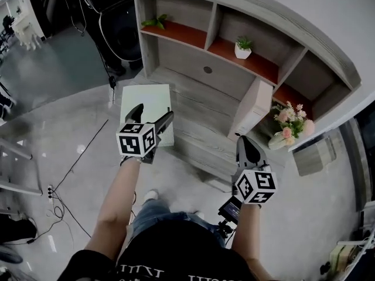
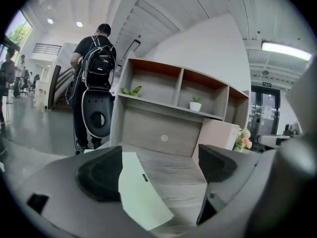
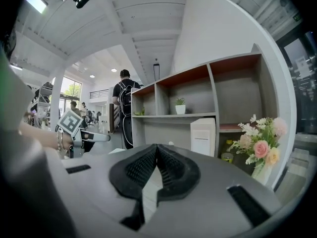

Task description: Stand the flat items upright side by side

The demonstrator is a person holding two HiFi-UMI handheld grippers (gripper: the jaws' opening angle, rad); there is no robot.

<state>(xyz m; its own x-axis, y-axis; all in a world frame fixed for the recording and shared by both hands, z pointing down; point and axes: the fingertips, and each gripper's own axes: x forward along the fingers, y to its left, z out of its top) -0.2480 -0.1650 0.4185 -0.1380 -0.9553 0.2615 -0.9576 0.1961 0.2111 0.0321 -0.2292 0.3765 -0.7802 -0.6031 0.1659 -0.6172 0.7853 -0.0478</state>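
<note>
The shelf (image 1: 234, 34) fills the wall ahead. Its low worktop (image 1: 196, 107) shows open wood between a white box (image 1: 252, 107) standing upright at the right and a pale flat item (image 1: 146, 101) lying at the left end. My left gripper (image 1: 151, 117) hangs over that item, jaws wide apart and holding nothing. My right gripper (image 1: 246, 141), jaws together, is near the box.

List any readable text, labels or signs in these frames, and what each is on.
No text reads clearly.
White print on the person's black T-shirt: cut off at the frame edge, unreadable.
Label on the upright white box: too small to read.
Small sign high at far right: too small to read.
Dark tag on the pale green flat board: too small to read.
</note>
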